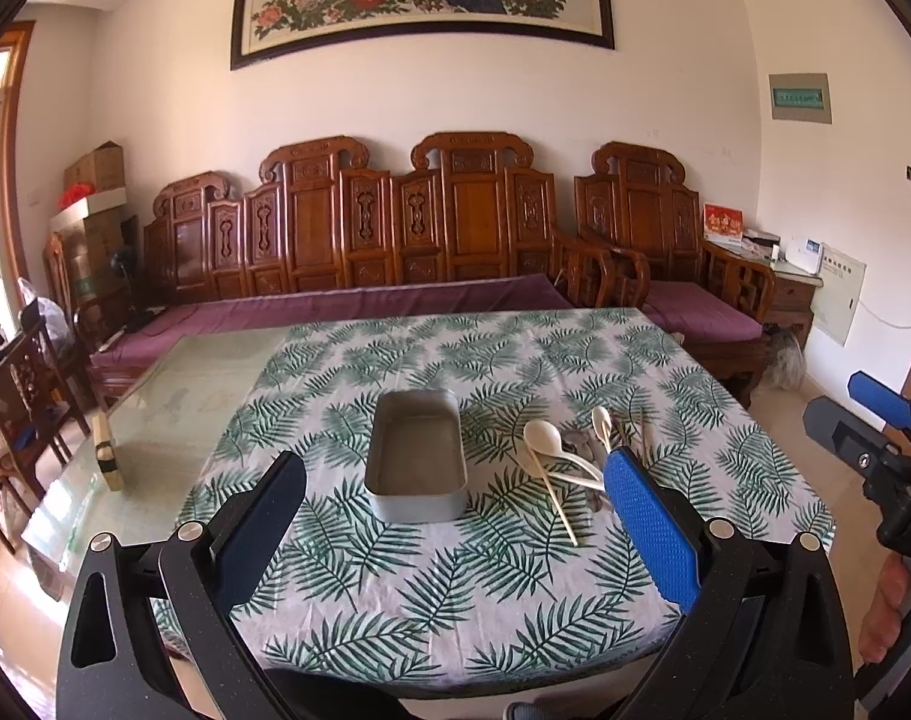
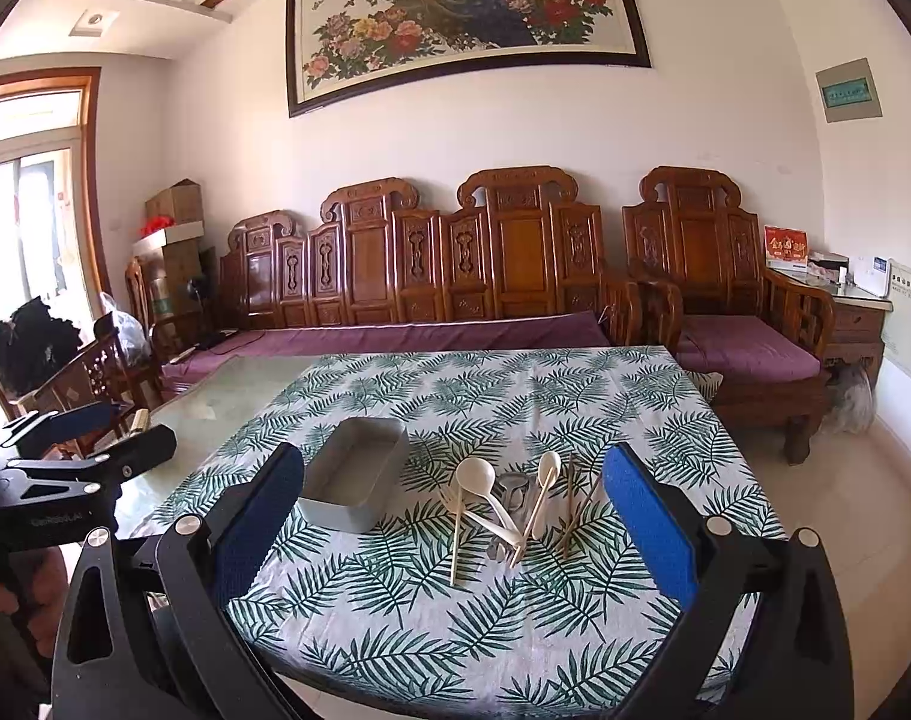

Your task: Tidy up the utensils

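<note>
Two claws, both released, nothing gripped. Left wrist: left claw (image 1: 455, 516) hovers before empty tin (image 1: 416, 459) on worktop (image 1: 395, 600). Right wrist: right claw (image 2: 455, 516) faces utensil pile (image 2: 515, 504) beside tin; pick one outlying handle, avoid tangled ones.

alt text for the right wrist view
The open right gripper hovers over a leaf-print tablecloth, framing an empty grey tin beside a loose pile of pale spoons, a fork and chopsticks. The left gripper is at left; a carved wooden sofa stands behind.
</note>
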